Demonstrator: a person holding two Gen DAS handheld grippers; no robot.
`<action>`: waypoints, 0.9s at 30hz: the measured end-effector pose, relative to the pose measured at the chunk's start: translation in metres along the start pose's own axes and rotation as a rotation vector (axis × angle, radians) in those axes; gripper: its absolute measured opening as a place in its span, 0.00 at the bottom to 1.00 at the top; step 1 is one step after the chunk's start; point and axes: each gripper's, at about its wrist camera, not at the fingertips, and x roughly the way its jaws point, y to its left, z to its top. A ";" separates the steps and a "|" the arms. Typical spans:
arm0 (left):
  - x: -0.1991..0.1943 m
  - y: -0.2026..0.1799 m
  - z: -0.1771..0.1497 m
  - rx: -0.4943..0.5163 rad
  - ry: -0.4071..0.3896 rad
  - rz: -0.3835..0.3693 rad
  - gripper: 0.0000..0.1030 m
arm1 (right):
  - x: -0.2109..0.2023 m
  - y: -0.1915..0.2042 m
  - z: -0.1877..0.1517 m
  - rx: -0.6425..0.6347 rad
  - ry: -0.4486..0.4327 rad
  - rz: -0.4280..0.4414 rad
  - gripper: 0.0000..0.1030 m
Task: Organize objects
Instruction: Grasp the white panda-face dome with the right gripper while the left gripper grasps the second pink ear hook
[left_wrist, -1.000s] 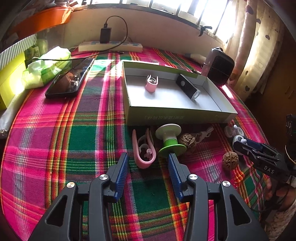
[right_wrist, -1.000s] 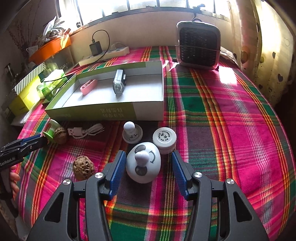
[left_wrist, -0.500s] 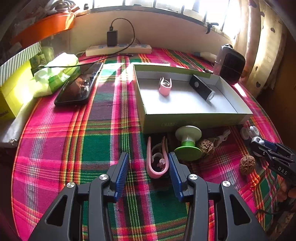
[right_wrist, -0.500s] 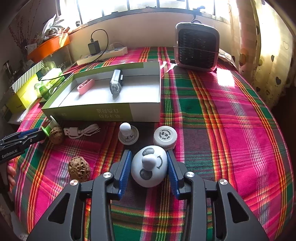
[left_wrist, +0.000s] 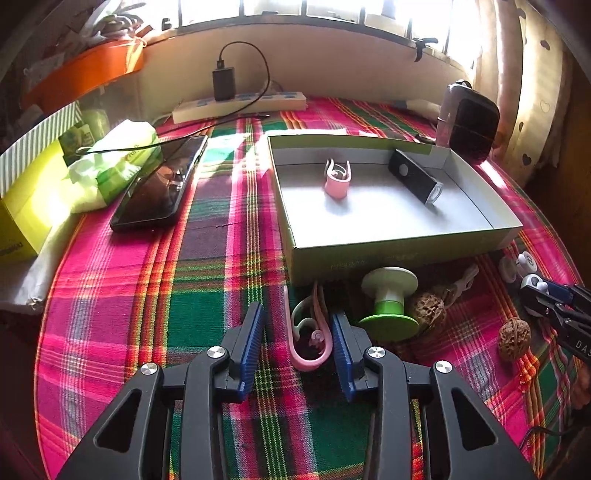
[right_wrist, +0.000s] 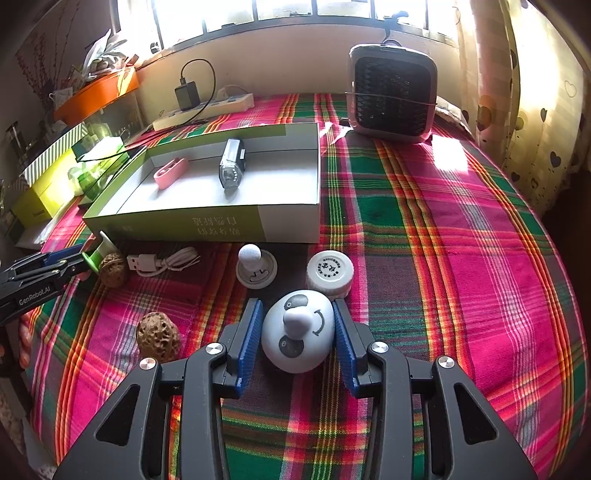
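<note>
My left gripper (left_wrist: 295, 341) is open around a pink ear hook (left_wrist: 308, 334) lying on the plaid cloth; its right finger touches the hook, the left stands apart. My right gripper (right_wrist: 297, 338) is shut on a white panda-faced egg toy (right_wrist: 297, 336) resting on the cloth. The open green-and-white box (left_wrist: 402, 251) holds a pink clip (left_wrist: 337, 179) and a black flashlight (left_wrist: 415, 177). The box also shows in the right wrist view (right_wrist: 221, 223).
Before the box lie a green-and-white spool (left_wrist: 388, 302), two walnuts (right_wrist: 158, 336) (right_wrist: 112, 264), a white USB cable (right_wrist: 162, 260), a white knob (right_wrist: 255, 264) and a white jar (right_wrist: 329, 273). A phone (left_wrist: 160, 184), tissues and yellow boxes lie left; a fan (right_wrist: 391, 92) stands at the back.
My left gripper moved forward so the pink ear hook lies between its fingers. My right gripper closed onto the panda egg toy.
</note>
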 end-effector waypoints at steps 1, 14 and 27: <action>0.000 0.001 0.000 -0.001 -0.001 0.002 0.29 | 0.000 0.000 0.000 0.000 0.000 0.000 0.38; -0.002 0.005 -0.002 -0.016 -0.007 0.003 0.21 | 0.000 0.000 0.000 0.001 -0.001 0.000 0.38; -0.003 0.005 -0.003 -0.015 -0.007 0.002 0.21 | -0.001 0.001 -0.002 0.005 -0.002 0.007 0.38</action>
